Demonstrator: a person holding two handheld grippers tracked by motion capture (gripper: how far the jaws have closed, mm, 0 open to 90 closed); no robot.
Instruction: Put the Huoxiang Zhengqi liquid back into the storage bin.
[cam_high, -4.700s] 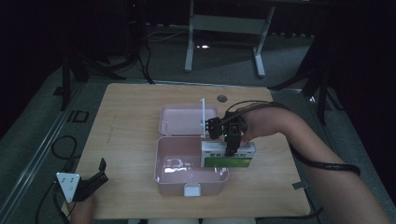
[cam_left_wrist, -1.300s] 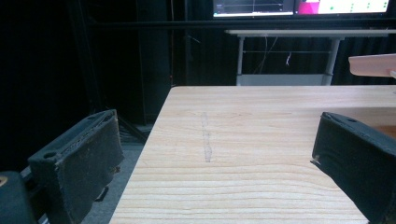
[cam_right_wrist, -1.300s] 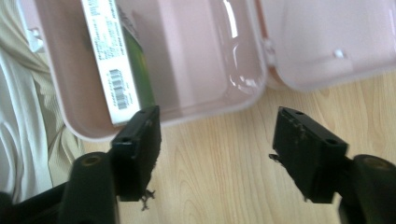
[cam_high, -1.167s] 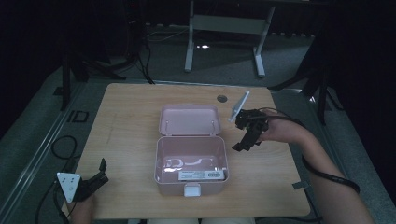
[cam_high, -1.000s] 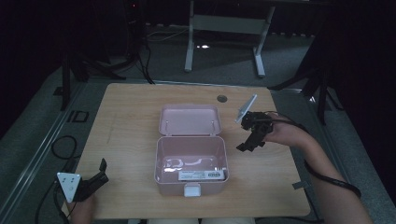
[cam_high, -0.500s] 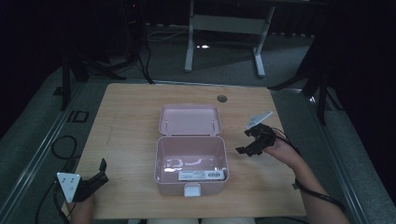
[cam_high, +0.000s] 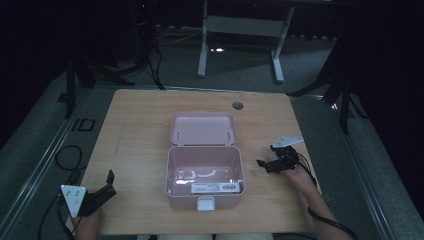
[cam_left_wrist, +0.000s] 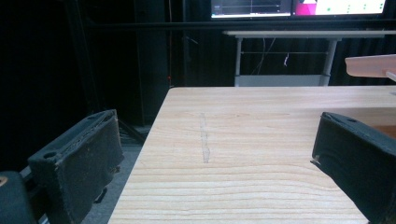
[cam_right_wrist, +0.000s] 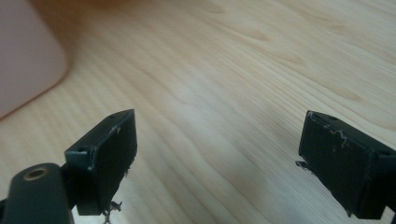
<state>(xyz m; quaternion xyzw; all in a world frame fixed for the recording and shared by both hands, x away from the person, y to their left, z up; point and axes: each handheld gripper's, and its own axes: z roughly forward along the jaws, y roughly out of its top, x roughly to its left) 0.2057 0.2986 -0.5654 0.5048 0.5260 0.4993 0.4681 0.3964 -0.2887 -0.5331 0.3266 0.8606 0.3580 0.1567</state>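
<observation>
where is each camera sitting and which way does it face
High view: above the person's side, looking forward and down on the table and open pink box; both forearms and tools show.
Left gripper view: on the left tool, facing across the tabletop; open jaws.
Right gripper view: on the right tool, facing the tabletop; open jaws.
Shared: pink box.

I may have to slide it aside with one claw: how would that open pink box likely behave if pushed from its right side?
The pink box looks like thin rigid plastic, nearly empty but for a flat label, so probably light. It would likely slide easily on the smooth wooden table. Its raised lid may wobble or swing shut.
</observation>
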